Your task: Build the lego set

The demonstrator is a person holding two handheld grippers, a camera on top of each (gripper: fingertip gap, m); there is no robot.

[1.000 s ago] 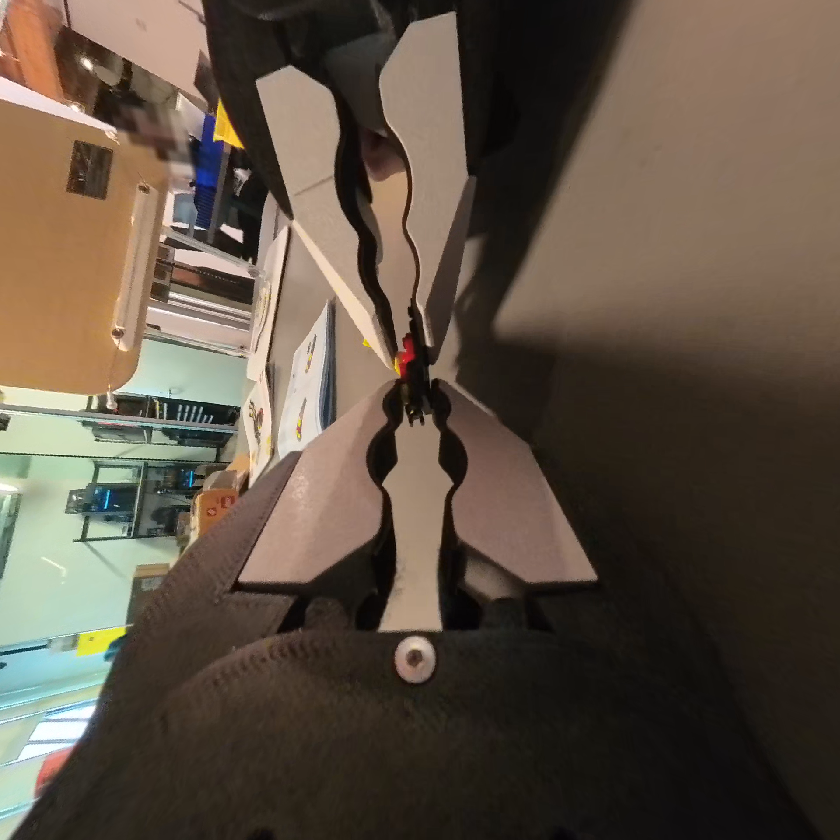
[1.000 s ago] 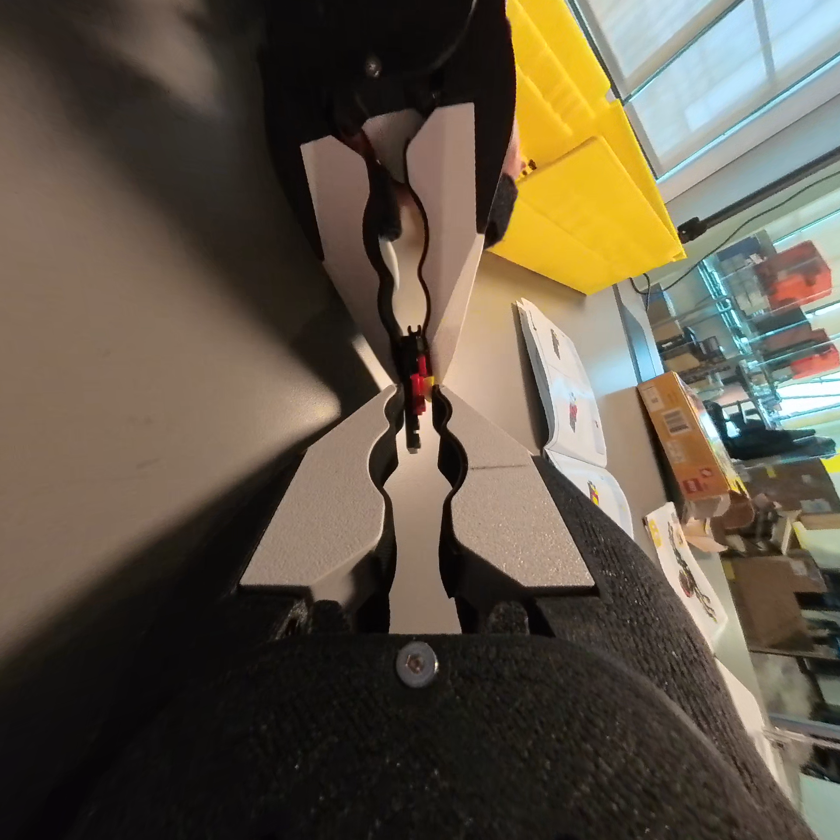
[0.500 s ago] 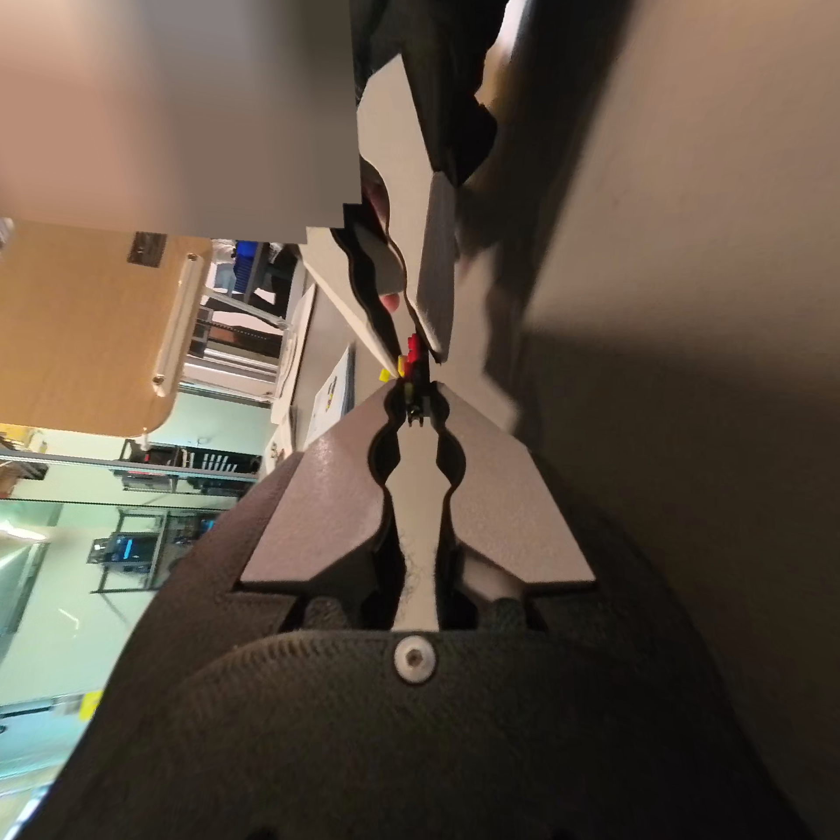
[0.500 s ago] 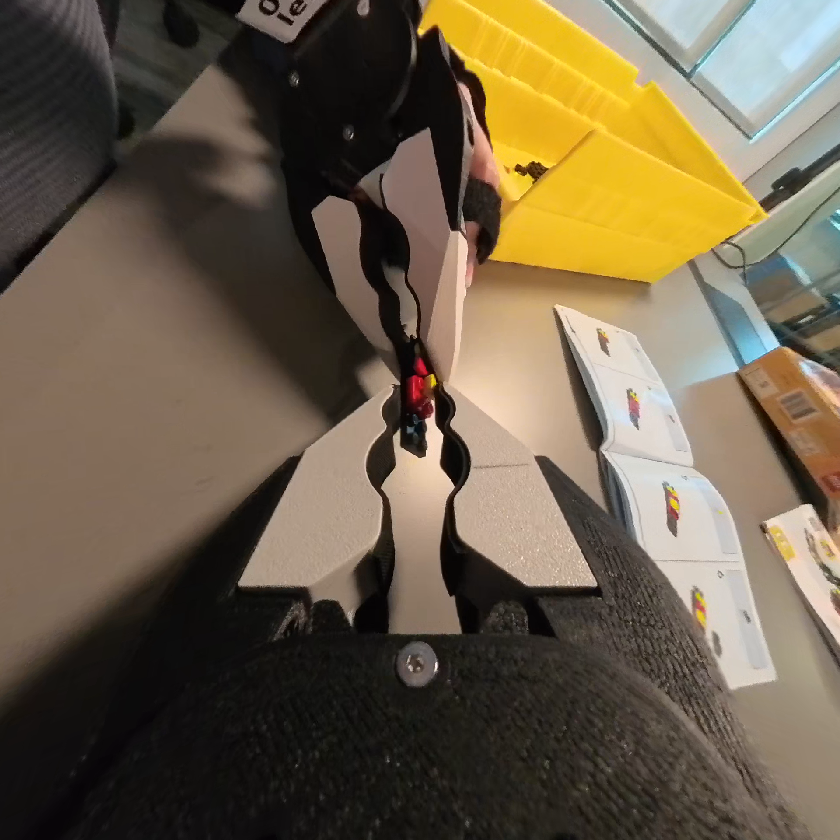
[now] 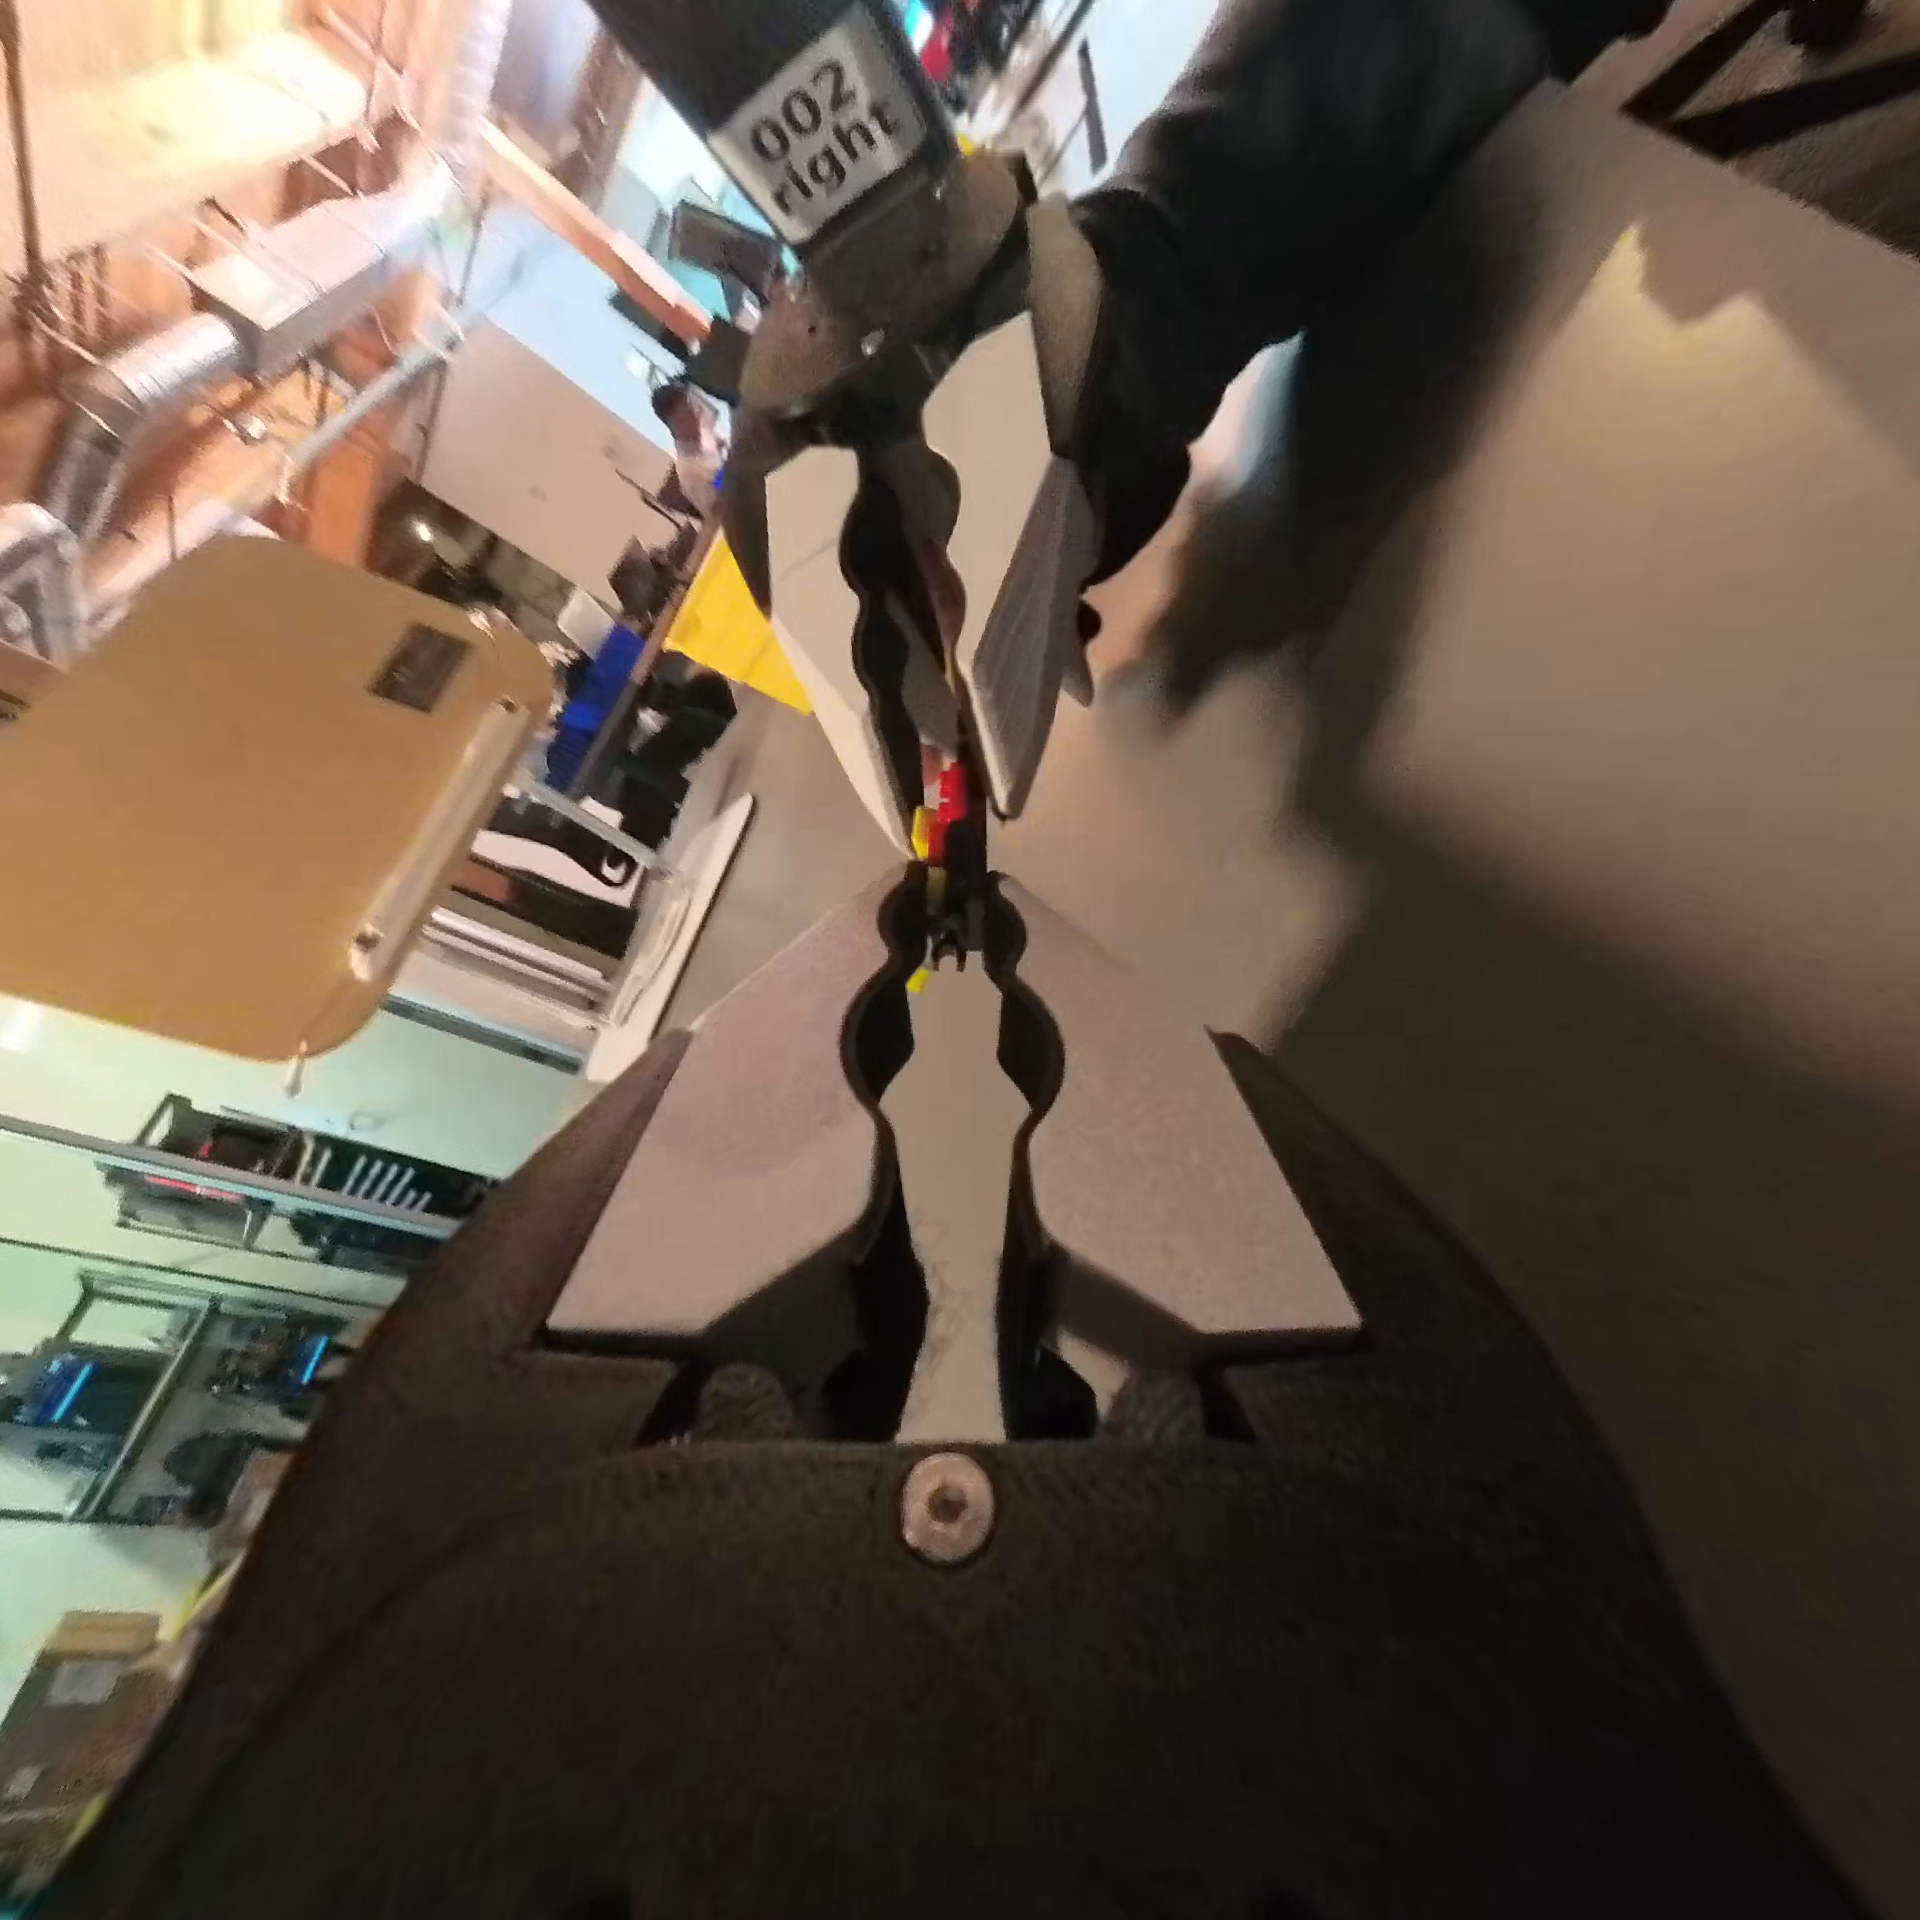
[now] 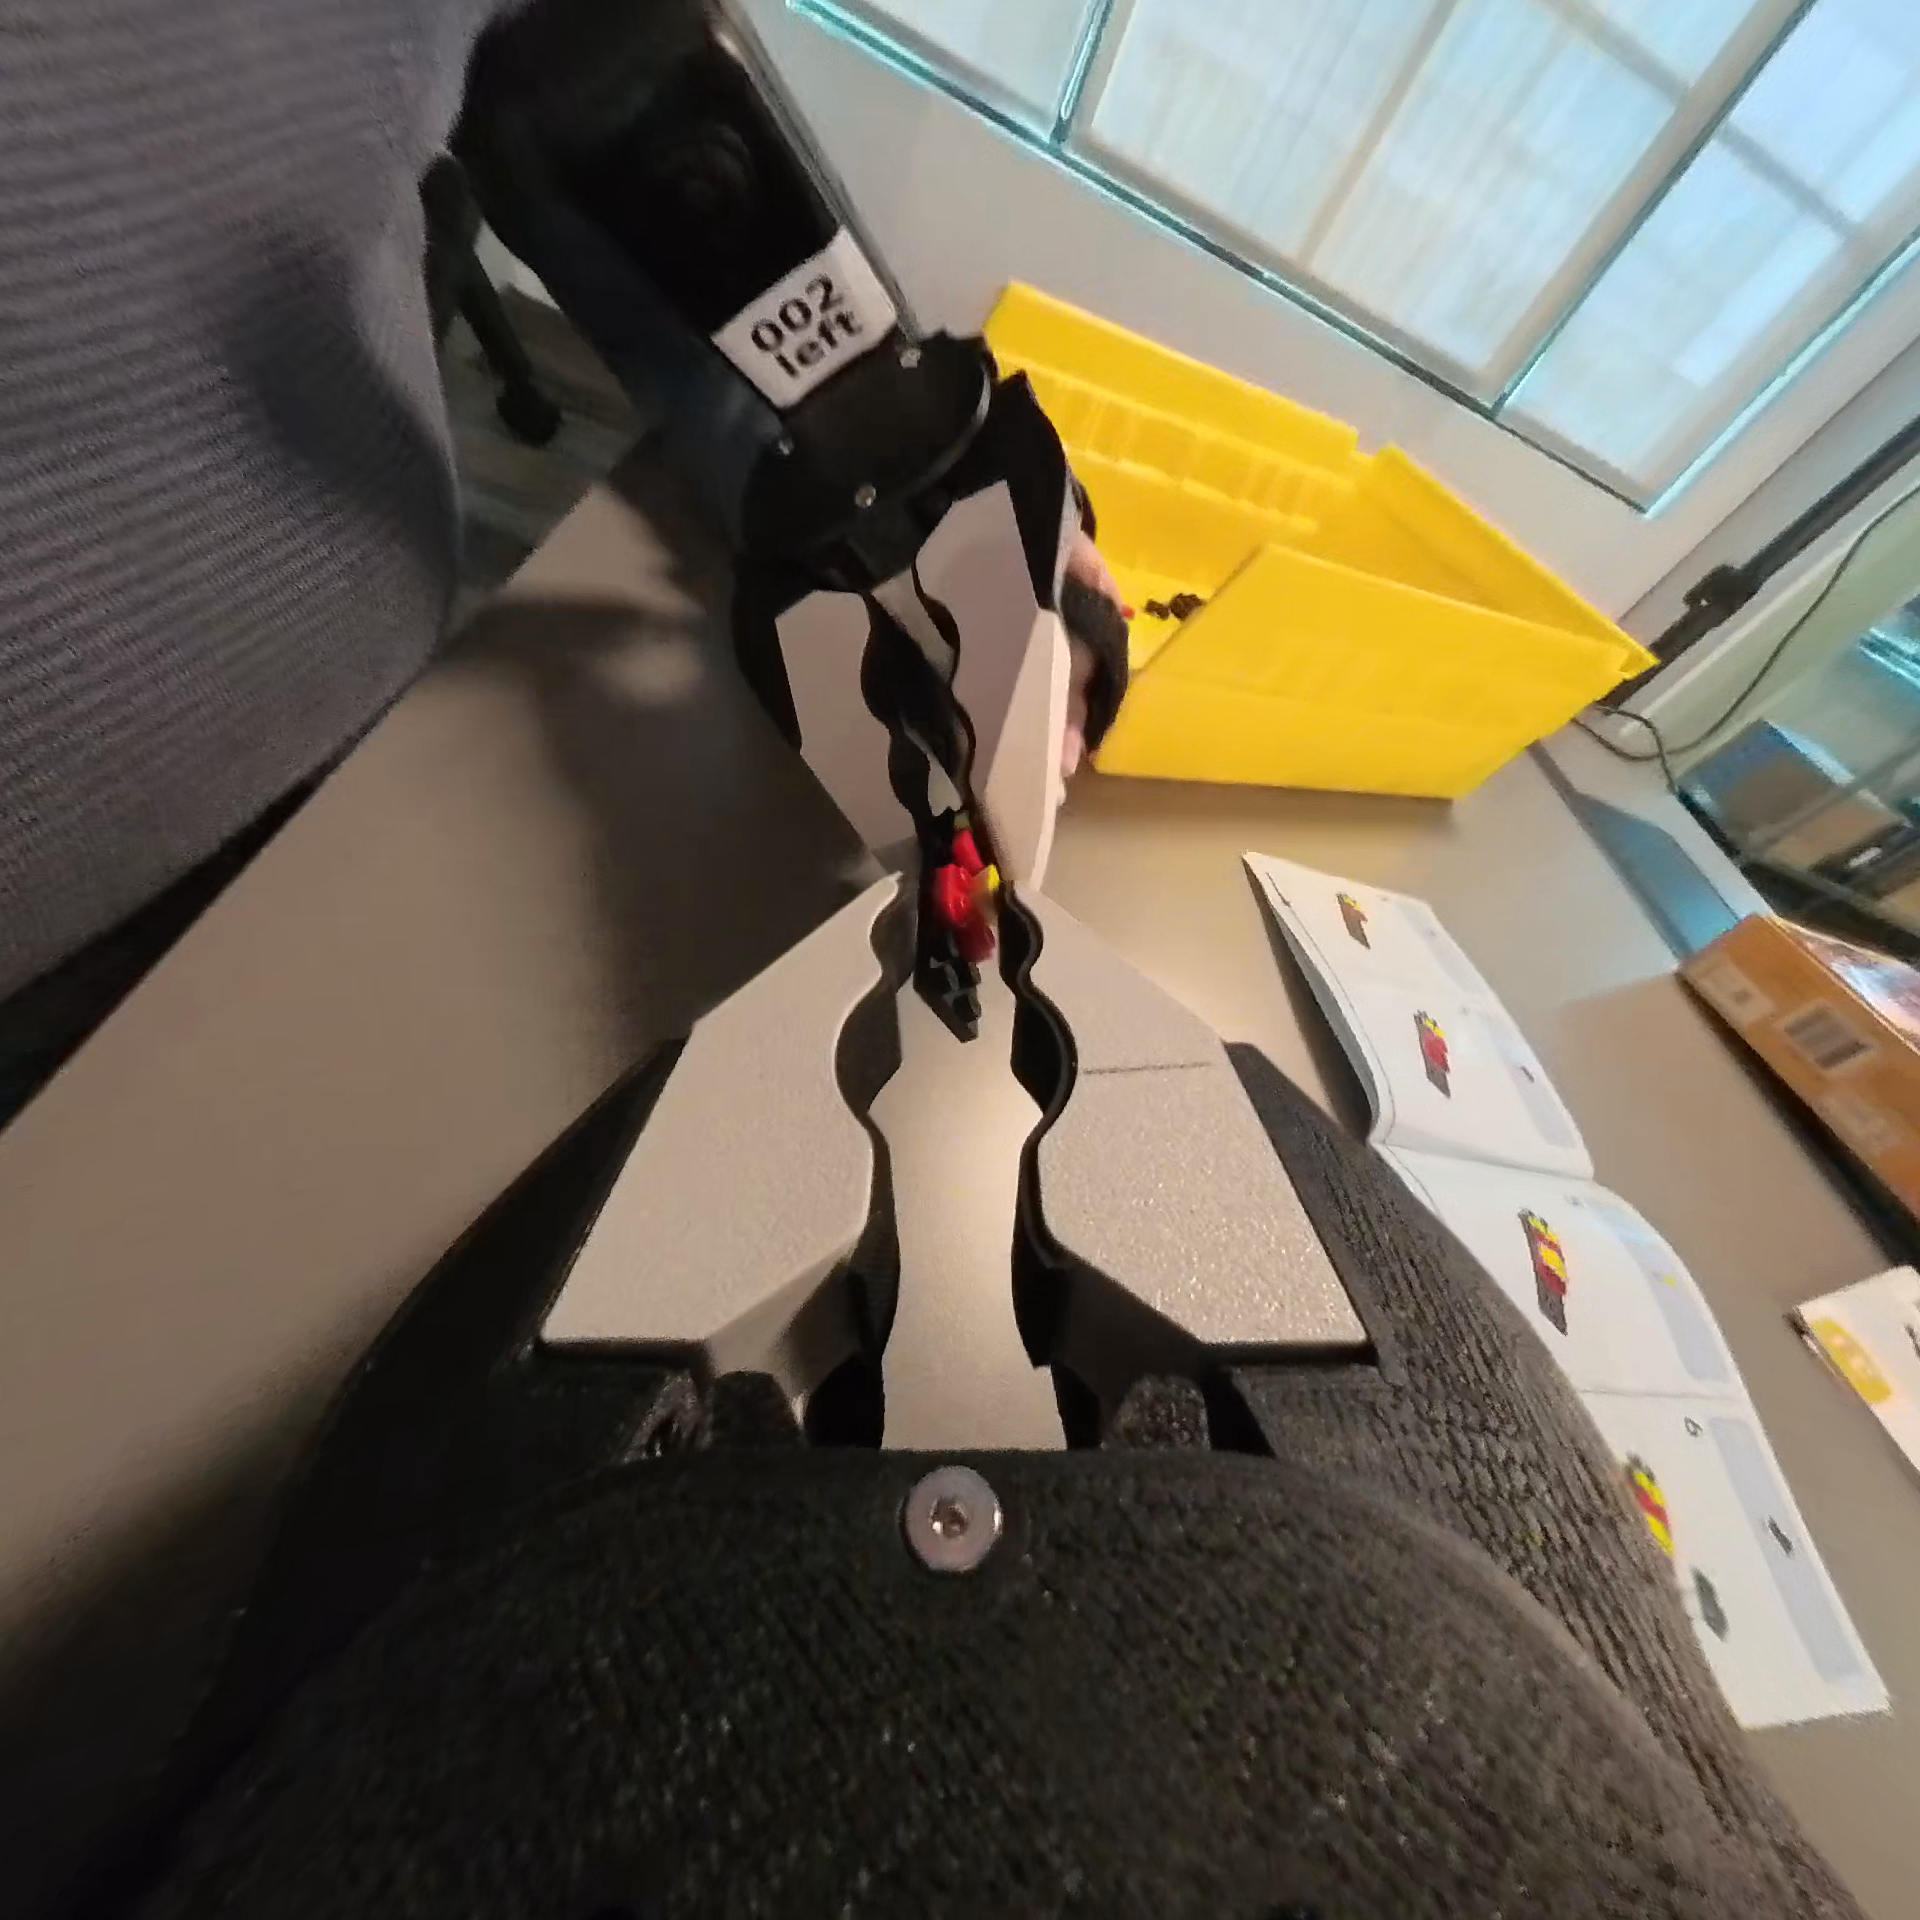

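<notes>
The left gripper and the right gripper meet tip to tip above a grey table. Between them sits a small lego assembly of black, red and yellow parts, held clear of the table surface.

Left gripper: the fingers stand nearly closed, with only a narrow gap at the tips. The tips clamp the black lower part of the lego assembly. In the right wrist view the left gripper enters from the far side, tilted, with its tips closed on the red and yellow end of the assembly.

Right gripper: the fingers are likewise nearly closed. The black end of the assembly lies between the tips; firm contact on both sides is likely, but the view does not confirm it. In the left wrist view the right gripper comes in from the far side, and its tips pinch the red section.

On the table to the right of the grippers lies an open instruction booklet with coloured build diagrams. A yellow plastic bin stands farther off, near the window, with small dark pieces inside. A cardboard box lies at the far right edge. A dark grey chair back fills the left of the right wrist view.
</notes>
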